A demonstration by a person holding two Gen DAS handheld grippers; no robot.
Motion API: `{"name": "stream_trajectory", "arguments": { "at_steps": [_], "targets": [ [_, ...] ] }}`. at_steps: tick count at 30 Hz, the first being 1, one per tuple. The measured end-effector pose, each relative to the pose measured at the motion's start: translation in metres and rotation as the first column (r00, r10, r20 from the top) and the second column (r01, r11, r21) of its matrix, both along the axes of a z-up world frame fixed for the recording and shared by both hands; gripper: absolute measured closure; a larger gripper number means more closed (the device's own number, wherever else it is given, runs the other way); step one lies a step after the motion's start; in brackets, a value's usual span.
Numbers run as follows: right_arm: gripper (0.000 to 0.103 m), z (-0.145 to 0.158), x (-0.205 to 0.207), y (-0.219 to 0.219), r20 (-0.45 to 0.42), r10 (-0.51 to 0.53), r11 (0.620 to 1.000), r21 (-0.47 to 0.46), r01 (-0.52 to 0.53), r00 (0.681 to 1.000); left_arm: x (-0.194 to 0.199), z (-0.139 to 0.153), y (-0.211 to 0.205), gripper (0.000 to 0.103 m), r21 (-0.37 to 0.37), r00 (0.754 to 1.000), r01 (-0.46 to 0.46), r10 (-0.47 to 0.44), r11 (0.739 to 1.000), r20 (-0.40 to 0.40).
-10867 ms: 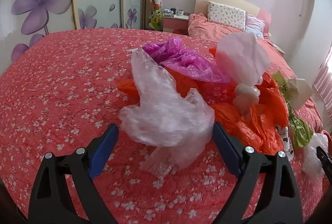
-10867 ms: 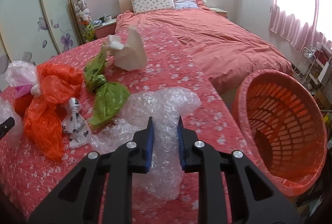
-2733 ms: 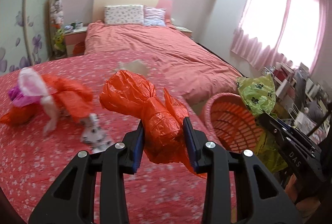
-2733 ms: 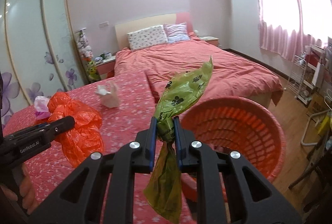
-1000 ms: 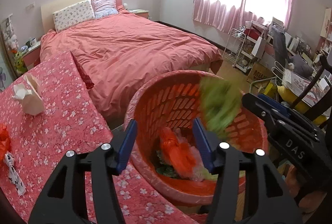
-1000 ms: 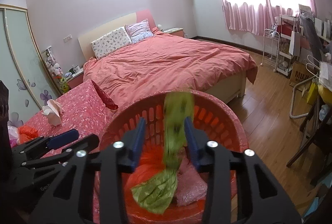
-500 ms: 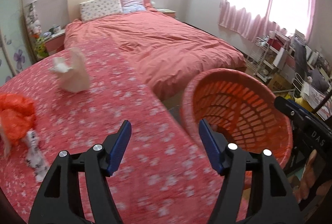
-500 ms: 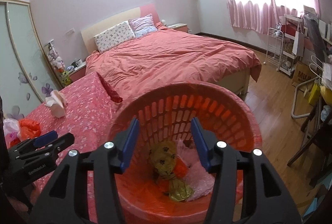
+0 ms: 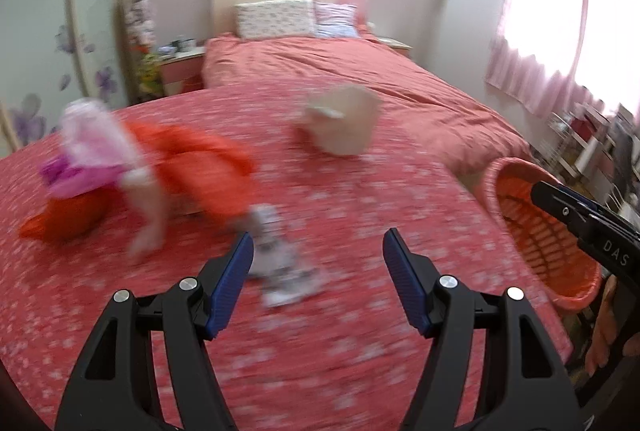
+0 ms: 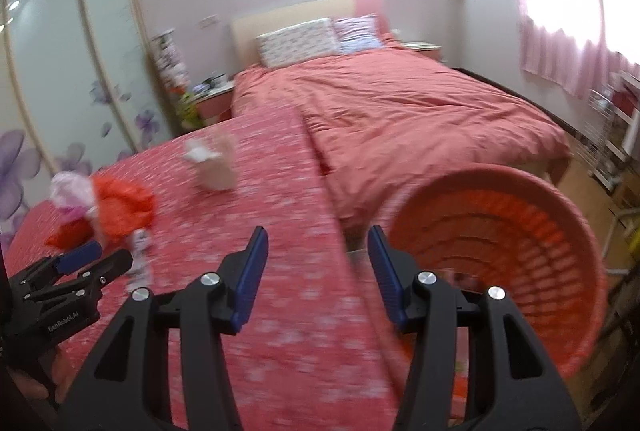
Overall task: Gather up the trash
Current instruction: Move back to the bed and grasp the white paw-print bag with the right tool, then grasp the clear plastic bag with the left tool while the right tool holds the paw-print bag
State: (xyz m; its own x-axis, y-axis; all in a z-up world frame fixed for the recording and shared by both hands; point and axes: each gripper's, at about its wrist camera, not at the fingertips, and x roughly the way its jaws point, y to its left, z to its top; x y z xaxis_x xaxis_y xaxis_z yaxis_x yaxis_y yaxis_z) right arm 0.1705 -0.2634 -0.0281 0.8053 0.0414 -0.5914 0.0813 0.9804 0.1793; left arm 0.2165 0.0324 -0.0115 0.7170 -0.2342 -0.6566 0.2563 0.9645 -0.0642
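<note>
Moved since earlier: both grippers swung off the orange basket point(image 10: 500, 243) toward the flowered bench point(image 9: 360, 331); green and orange bags no longer between any fingers.
Left gripper point(image 9: 318, 279): blue fingers point(image 9: 234, 281) standing apart, nothing between them, tilted down over the bench, white patterned scrap point(image 9: 280, 263) just ahead.
Right gripper point(image 10: 316, 275): fingers point(image 10: 250, 277) apart, nothing clamped, straddling the bench edge beside the basket.
Basket: off the bench's right edge, tipped toward the camera in the right wrist view; contents too blurred to tell.
Remaining trash, placed from the basket: scrap nearest, then orange bag point(image 9: 192, 159) farther left, pale pink bag point(image 9: 96, 139) and magenta bag point(image 9: 68, 179) touching it on its far side.
Beige paper bag point(image 9: 344, 127): upright on the bench, well apart from the basket, toward the bed point(image 10: 420, 111).
Hand point(image 9: 608, 335): gripping the right gripper's handle, seen at the right edge of the left wrist view, in front of the basket.
Sharpness: heavy motion blur on bench and trash in both views.
</note>
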Motion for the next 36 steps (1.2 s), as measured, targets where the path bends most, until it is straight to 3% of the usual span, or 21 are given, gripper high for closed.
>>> {"name": "stream_trajectory", "arguments": {
  "at_steps": [10, 17, 26, 34, 36],
  "targets": [
    [0.055, -0.008, 0.045, 0.121, -0.079, 0.227, 0.974, 0.008, -0.227, 0.971, -0.005, -0.005, 0.109, 0.036, -0.01, 0.977, -0.211, 0.211, 0.977, 0.005],
    [0.06, -0.028, 0.073, 0.177, -0.16, 0.296, 0.954, 0.008, -0.298, 0.942, -0.006, -0.008, 0.153, 0.036, -0.041, 0.955, -0.295, 0.296, 0.954, 0.0],
    [0.061, -0.042, 0.101, 0.209, -0.227, 0.286, 0.953, -0.033, -0.301, 0.931, -0.006, -0.013, 0.179, 0.036, -0.062, 0.944, -0.329, 0.329, 0.942, -0.015],
    [0.084, -0.045, 0.103, 0.215, -0.229, 0.294, 0.948, -0.055, -0.314, 0.928, -0.003, -0.018, 0.184, 0.036, -0.069, 0.944, -0.331, 0.329, 0.941, -0.034],
    [0.086, -0.044, 0.098, 0.21, -0.224, 0.296, 0.948, -0.053, -0.315, 0.929, -0.003, -0.018, 0.181, 0.036, -0.071, 0.946, -0.325, 0.323, 0.943, -0.036]
  ]
}}
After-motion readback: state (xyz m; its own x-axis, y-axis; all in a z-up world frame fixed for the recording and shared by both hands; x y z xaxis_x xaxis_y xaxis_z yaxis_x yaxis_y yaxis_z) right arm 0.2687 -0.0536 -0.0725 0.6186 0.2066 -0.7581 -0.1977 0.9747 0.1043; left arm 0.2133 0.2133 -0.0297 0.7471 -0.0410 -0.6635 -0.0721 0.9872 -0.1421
